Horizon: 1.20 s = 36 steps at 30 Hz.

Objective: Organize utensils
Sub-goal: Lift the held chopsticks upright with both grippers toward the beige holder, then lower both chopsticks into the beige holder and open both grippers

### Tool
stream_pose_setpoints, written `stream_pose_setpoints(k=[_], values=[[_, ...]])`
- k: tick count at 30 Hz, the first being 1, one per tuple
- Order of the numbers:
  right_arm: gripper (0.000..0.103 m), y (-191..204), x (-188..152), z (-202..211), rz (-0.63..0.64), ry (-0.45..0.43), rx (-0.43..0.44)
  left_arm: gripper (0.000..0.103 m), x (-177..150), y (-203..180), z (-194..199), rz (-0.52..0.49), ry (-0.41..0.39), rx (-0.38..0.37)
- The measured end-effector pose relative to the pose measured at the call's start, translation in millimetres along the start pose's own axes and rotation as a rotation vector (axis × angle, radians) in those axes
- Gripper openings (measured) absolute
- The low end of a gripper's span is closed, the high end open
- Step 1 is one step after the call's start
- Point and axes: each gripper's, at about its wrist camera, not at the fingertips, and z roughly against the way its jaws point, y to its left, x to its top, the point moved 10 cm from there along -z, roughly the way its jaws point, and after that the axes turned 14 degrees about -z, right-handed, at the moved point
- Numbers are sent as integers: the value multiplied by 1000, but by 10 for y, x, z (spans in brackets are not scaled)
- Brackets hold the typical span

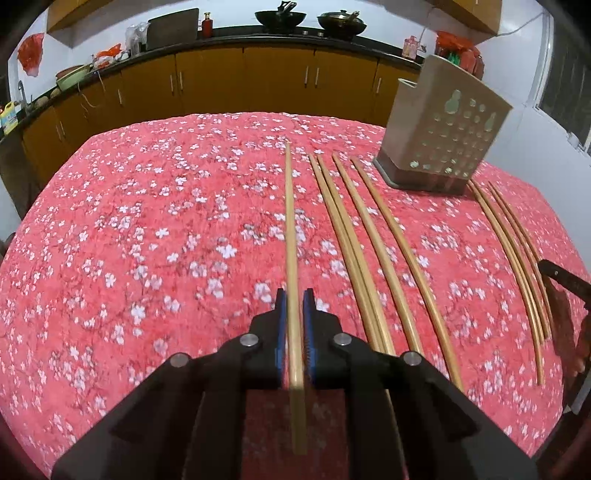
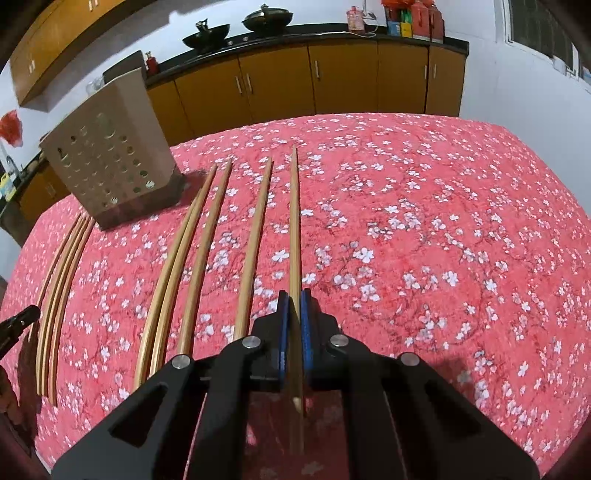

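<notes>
Several bamboo chopsticks lie in rows on the red floral tablecloth. My left gripper [image 1: 294, 301] has its blue pads on either side of one chopstick [image 1: 290, 221], closed on it. My right gripper [image 2: 294, 301] is shut on another chopstick [image 2: 294, 221] that points away from me. A beige perforated utensil holder [image 1: 443, 133] stands at the far right of the left wrist view; in the right wrist view the holder [image 2: 110, 155] stands at the far left. Loose chopsticks [image 1: 369, 240] lie between the grippers and the holder, and they also show in the right wrist view [image 2: 199, 240].
More chopsticks [image 1: 517, 251] lie to the right of the holder's base. The other gripper's black tip shows at the frame edge [image 1: 565, 280] [image 2: 18, 321]. Kitchen cabinets [image 1: 240, 81] and woks [image 1: 280, 16] are behind the table.
</notes>
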Motion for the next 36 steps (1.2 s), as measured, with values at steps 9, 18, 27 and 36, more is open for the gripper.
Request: stream_pose_setpoints(k=[9,18,27,36], values=[[8,24,21,26,-18,12,10,8,-76,-37,51,-19,8,21],[7,103,316,479,-31,-91,55,8,120,84,322,-24,-35,40],[7,211,569,822,-31,-207,94,8,551,282,854,-3,-170,76],[7,332,935,1185,-20,-345,128,8,1071,394,1304,37,-341,116]])
